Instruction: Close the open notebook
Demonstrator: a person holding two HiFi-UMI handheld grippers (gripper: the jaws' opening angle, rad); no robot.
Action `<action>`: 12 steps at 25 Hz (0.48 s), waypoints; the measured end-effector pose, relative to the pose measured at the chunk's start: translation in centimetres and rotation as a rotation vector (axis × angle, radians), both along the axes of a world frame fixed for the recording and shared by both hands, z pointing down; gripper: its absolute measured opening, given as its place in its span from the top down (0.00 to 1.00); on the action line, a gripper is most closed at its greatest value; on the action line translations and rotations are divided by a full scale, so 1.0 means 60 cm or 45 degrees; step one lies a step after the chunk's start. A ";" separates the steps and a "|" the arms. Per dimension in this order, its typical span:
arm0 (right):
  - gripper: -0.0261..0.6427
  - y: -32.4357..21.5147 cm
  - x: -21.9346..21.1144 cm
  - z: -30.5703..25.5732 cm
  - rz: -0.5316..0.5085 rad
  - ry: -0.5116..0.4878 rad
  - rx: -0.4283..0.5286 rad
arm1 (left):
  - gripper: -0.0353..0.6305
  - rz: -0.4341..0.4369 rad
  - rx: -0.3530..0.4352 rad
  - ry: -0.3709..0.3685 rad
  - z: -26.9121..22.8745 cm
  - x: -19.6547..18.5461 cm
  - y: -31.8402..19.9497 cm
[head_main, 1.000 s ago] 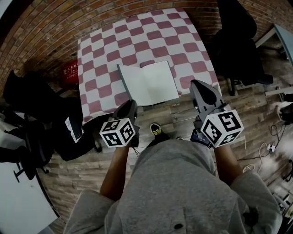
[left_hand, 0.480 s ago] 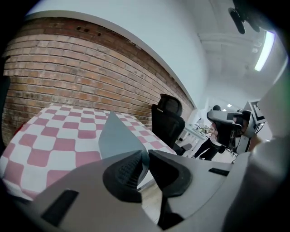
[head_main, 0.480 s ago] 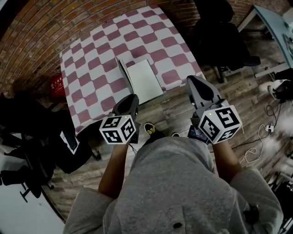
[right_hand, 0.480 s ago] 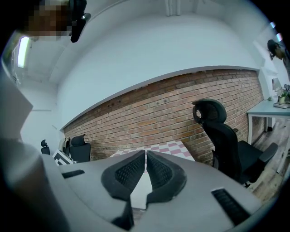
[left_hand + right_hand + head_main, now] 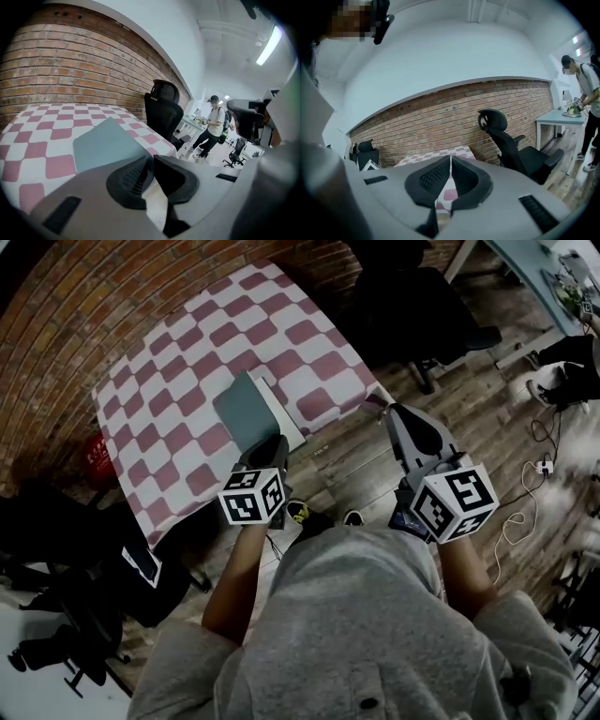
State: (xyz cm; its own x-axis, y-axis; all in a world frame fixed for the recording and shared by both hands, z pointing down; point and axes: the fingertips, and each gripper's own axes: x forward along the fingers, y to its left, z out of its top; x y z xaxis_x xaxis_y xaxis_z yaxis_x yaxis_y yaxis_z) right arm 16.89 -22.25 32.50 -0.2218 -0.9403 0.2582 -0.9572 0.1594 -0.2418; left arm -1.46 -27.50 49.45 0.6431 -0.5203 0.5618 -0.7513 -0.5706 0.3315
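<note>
**Two grippers shut, notebook lying cover-up on the checked table**

Two things sit at the far left of the head view: a red object (image 5: 94, 454) on the floor by the brick wall (image 5: 66, 324), and a black office chair (image 5: 80, 624) in the lower left corner. Right of them, the table with the red-and-white checked cloth (image 5: 178, 362) fills the upper middle of the frame.

The notebook (image 5: 246, 409) lies near the table's lower edge. Its grey-green cover faces up, and a white strip shows along its right side.

The left gripper (image 5: 270, 448) sits just below the notebook, with its tip at the notebook's near edge; I cannot tell whether they touch. Its marker cube (image 5: 251, 496) is lower in the frame, at the person's wrist. In the left gripper view its jaws stand almost together, meeting at the tips, and nothing is held between them. The notebook's cover (image 5: 105, 143) spreads out above and left of the jaws.

The right gripper (image 5: 405, 416) is right of centre, off the table and over the wooden floor (image 5: 366, 465), well apart from the notebook. In the right gripper view its jaws are closed to a thin slit and hold nothing.

Another black chair (image 5: 412, 306) stands in the upper right, with a pale desk (image 5: 525, 268) in the corner beyond it.
</note>
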 end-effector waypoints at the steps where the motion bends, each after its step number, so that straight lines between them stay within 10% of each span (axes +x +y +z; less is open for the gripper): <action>1: 0.91 0.006 0.008 0.002 0.019 0.003 -0.008 | 0.87 0.017 -0.011 -0.013 0.010 0.008 -0.001; 12: 0.91 0.056 0.067 0.016 0.166 0.025 -0.071 | 0.82 0.136 -0.098 -0.184 0.114 0.069 -0.009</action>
State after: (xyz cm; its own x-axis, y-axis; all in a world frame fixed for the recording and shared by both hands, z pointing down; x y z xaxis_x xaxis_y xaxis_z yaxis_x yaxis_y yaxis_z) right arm 20.92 -18.90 33.43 -0.0931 -0.9449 0.3138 -0.9734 0.0201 -0.2280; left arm 2.67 -28.02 56.30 0.6022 -0.4054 0.6877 -0.7307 -0.6270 0.2702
